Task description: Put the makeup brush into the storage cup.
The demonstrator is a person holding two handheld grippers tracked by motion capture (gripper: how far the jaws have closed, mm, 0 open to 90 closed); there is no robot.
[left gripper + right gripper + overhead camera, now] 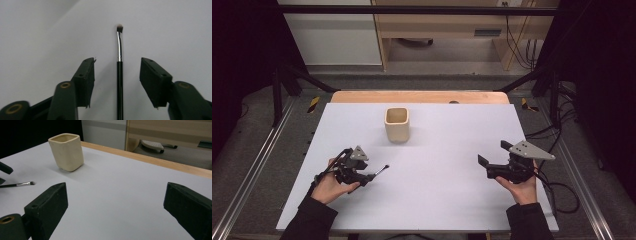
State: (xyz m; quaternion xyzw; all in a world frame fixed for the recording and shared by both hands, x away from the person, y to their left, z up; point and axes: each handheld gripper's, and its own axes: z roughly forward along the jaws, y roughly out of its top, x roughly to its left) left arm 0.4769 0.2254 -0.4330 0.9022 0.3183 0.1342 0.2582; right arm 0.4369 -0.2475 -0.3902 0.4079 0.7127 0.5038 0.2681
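We count one cup (397, 124) at about 12 o'clock, one brush (381, 171) over at 9, and two grippers: left (368, 176) and right (493, 159). One table (437, 200) too.

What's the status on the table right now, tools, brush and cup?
Left tool open, jaws either side of the brush, not touching it. Right tool open, nothing between its jaws. Cup upright, apart from the brush. Nothing in the way.

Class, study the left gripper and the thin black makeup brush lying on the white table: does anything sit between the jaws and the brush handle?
Nothing visible does. The thin black makeup brush lies between the open jaws of the left gripper, with bare white table either side. The cream square cup stands farther back.
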